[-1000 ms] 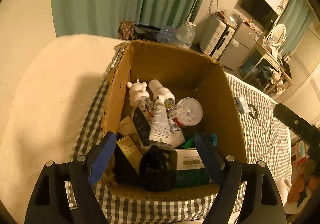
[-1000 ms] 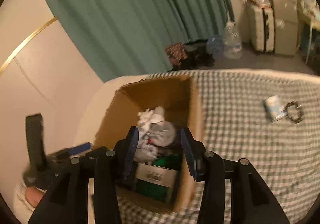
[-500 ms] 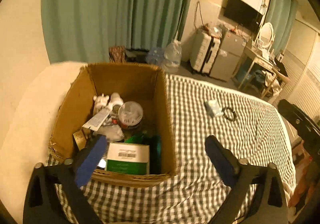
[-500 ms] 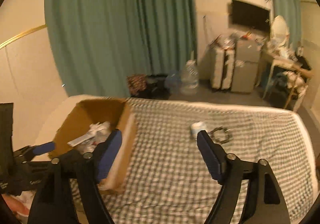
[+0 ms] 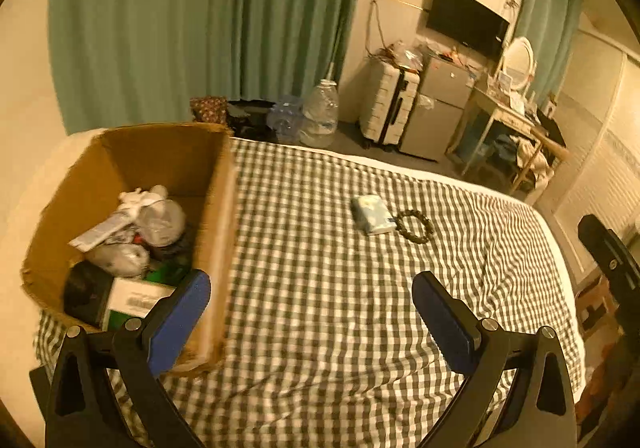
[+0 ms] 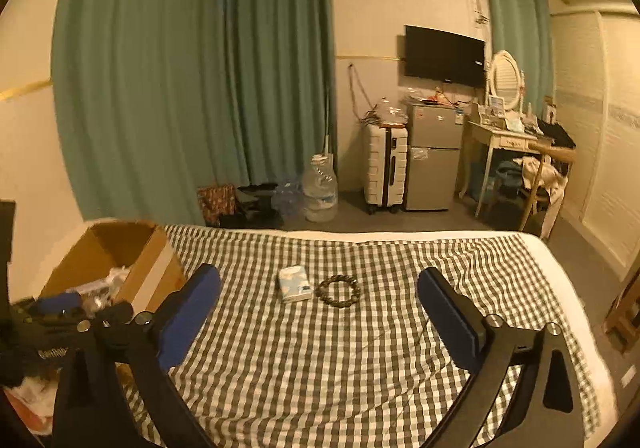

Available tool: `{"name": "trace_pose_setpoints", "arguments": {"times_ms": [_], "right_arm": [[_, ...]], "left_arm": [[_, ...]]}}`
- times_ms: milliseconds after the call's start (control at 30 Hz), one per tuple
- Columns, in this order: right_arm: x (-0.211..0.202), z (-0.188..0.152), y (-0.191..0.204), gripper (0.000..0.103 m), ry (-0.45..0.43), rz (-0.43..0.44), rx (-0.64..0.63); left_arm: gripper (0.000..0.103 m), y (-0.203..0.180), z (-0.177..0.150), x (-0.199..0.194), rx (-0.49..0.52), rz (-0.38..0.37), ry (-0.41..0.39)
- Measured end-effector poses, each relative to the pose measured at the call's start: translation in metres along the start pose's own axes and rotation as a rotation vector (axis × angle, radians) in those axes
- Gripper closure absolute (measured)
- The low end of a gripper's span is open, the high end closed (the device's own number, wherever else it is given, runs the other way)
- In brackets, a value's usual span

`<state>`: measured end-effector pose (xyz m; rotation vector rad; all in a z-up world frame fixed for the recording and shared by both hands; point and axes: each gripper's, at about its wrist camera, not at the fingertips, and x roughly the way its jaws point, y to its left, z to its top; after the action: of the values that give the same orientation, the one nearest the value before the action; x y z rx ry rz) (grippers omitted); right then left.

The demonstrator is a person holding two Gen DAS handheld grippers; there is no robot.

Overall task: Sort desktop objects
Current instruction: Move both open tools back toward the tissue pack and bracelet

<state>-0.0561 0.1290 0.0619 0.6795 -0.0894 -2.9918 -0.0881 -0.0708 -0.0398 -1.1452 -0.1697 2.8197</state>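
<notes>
Lying ahead of the empty right hand-held gripper [image 6: 318,312]: bracelet [image 6: 337,290].

a bed [image 6: 360,368] in a checked cover carries a cardboard box [image 5: 216,232], a tissue pack [image 6: 295,283] and a bead bracelet [image 6: 337,291].

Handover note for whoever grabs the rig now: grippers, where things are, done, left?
Left gripper: open, empty; jaws just finished opening.
Right gripper: open, empty; jaws just opened wide.
Cardboard box stands at the left end of the checked bedspread, already packed with bottles, tubes and small cartons.
Still on the bedspread, side by side: tissue pack and bead bracelet, the bracelet to the pack's right.
Done: most things boxed.
Left: likely pick up the tissue pack and bracelet and put them in the box.
</notes>
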Motion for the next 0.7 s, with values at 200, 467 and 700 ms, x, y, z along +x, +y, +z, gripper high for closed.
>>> {"name": "trace_pose_setpoints", "arguments": {"times_ms": [200,467,700], "right_arm": [[0.042,-0.021,-0.042,0.001,0.076,-0.052,0.022],[0.111,-0.064,-0.094,0.001,0.201,-0.056,0.151],[0.16,-0.073,-0.107,0.001,0.218,-0.034,0.181]], "left_arm": [[0.0,-0.037,-0.01,0.049,0.075,-0.005,0.032],[0.0,-0.065,-0.013,0.141,0.081,-0.024,0.152],[0.0,-0.068,0.009,0.213,-0.033,0.011,0.189]]}}
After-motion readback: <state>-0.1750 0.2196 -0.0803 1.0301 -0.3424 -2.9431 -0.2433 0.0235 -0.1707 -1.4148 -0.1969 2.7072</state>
